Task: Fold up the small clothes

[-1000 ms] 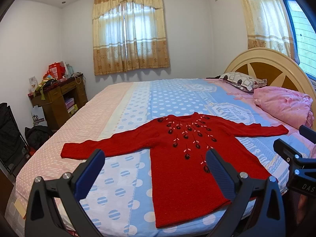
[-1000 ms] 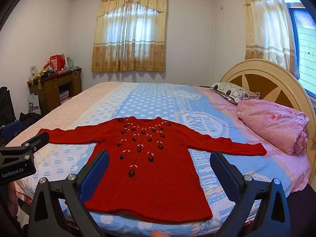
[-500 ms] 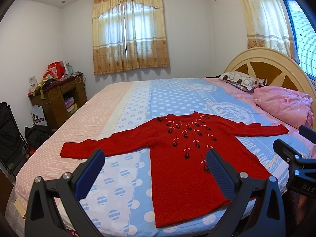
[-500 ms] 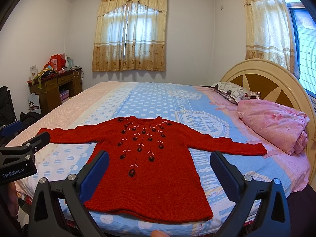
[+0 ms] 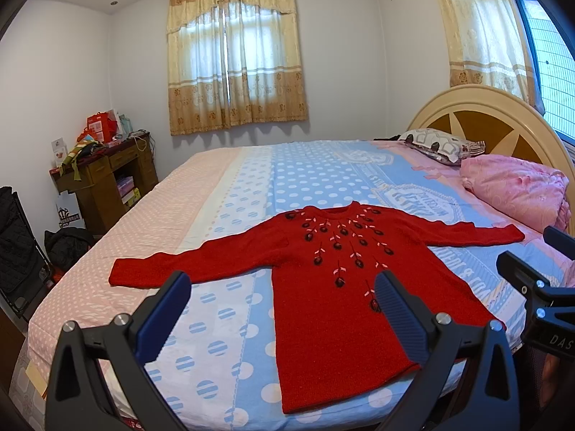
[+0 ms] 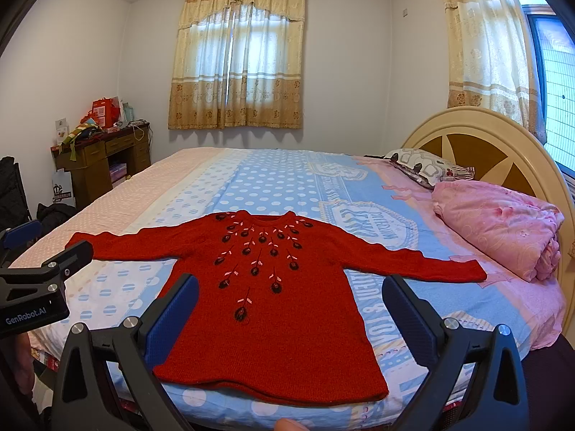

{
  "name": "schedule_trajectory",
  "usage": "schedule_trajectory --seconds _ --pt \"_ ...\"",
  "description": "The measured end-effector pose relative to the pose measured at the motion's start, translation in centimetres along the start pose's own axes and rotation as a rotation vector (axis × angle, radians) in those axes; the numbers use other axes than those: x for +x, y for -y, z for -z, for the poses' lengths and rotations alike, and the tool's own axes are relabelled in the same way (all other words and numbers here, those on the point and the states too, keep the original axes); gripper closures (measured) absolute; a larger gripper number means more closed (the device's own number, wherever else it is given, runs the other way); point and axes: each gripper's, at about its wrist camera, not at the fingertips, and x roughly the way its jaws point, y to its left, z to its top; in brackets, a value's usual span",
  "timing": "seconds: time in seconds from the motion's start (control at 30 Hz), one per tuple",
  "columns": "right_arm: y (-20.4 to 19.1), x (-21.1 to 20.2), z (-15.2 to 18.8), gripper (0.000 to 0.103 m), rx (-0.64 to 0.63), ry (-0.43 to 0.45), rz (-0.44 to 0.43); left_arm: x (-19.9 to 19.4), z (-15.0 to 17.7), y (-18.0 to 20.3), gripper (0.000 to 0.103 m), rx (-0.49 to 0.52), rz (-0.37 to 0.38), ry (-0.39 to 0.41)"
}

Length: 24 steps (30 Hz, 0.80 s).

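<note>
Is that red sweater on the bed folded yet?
No, the red sweater lies spread flat, both sleeves stretched out sideways, hem toward the camera.

Both grippers are just held up side by side, level, pointing forward. Left gripper point(image 5: 282, 309) has its jaws spread wide, nothing between them. Right gripper point(image 6: 290, 310) same deal, jaws wide apart and empty. A fingertip point(image 6: 287, 424) peeks in below the right jaws.

Bed point(image 5: 251, 186) with blue and pink dotted sheet, cream headboard point(image 6: 478, 133) at right, patterned pillow point(image 6: 424, 165) beside folded pink quilt point(image 6: 503, 222), yellow curtains point(image 6: 237, 54) over far window, cluttered wooden desk point(image 5: 104, 176) at left wall, black bag point(image 5: 68, 240) on floor
</note>
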Motion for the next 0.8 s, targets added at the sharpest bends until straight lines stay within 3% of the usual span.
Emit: schedule_trajectory --seconds 0.8 --pt "-0.11 0.20 0.15 0.001 -0.001 -0.004 -0.001 0.12 0.09 -0.13 0.000 0.002 -0.003 -0.004"
